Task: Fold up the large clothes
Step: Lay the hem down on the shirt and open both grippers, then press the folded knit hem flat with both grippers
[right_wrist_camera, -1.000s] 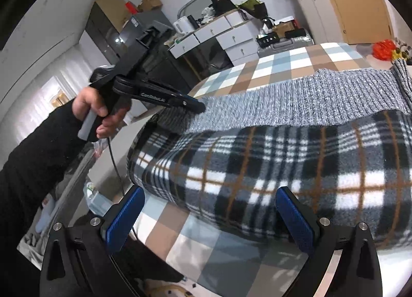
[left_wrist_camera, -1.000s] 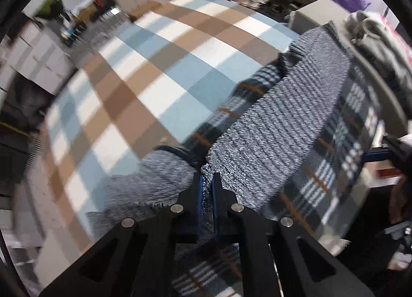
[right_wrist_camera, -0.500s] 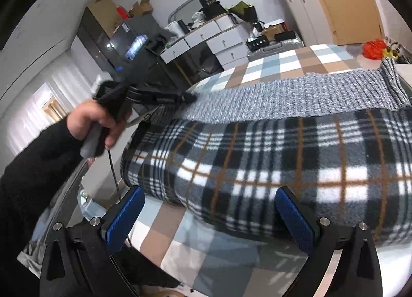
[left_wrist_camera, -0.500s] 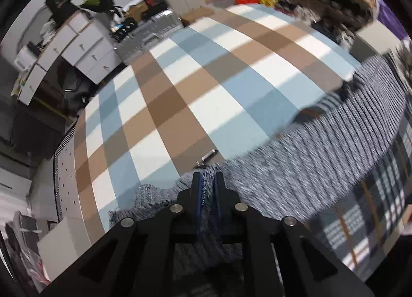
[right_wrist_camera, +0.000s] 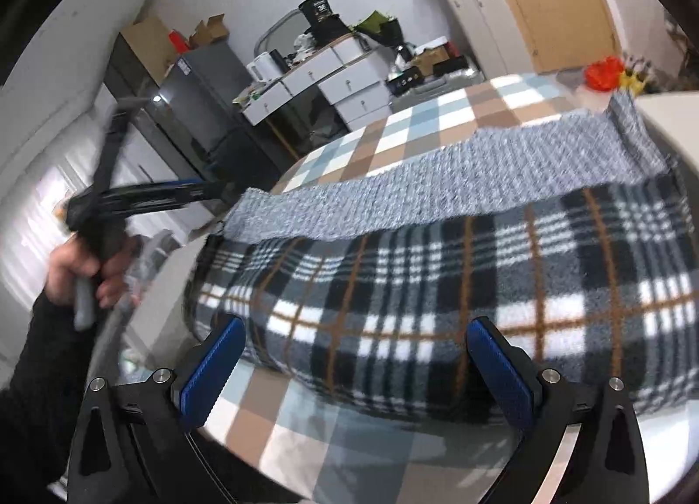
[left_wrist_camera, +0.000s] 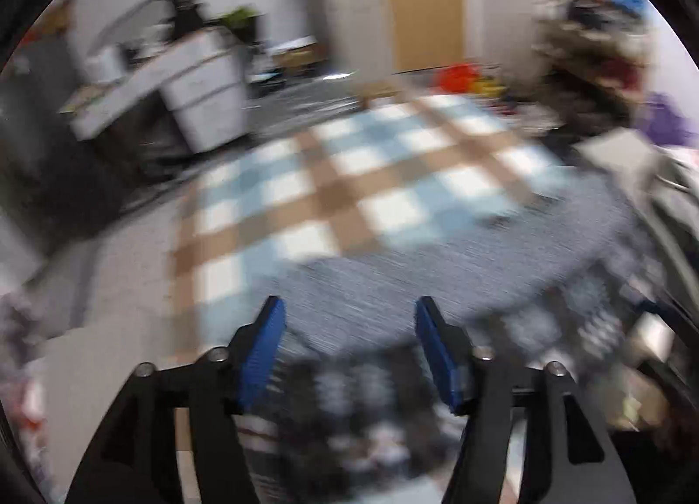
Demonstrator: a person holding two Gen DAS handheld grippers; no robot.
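Checked blue-brown-white table cover (right_wrist_camera: 441, 115) in cluttered room, white drawers (right_wrist_camera: 349, 84) at 11 o'clock, plaid-and-grey-knit garment (right_wrist_camera: 458, 268) folded across centre; left gripper (left_wrist_camera: 349, 320) jaws just opened, nothing between, right gripper (right_wrist_camera: 354, 355) spread empty; left view motion-blurred.

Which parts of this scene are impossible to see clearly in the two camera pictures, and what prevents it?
- Left wrist view: motion blur smears everything; the plaid garment pattern below the left tongs is unreadable.
- Right wrist view: the left tongs' tips are blurred; contact with the grey knit cannot be told.
- Right wrist view: the plaid garment's right end is cut off by the picture edge.
- Right wrist view: its near underside is hidden behind the right tongs.
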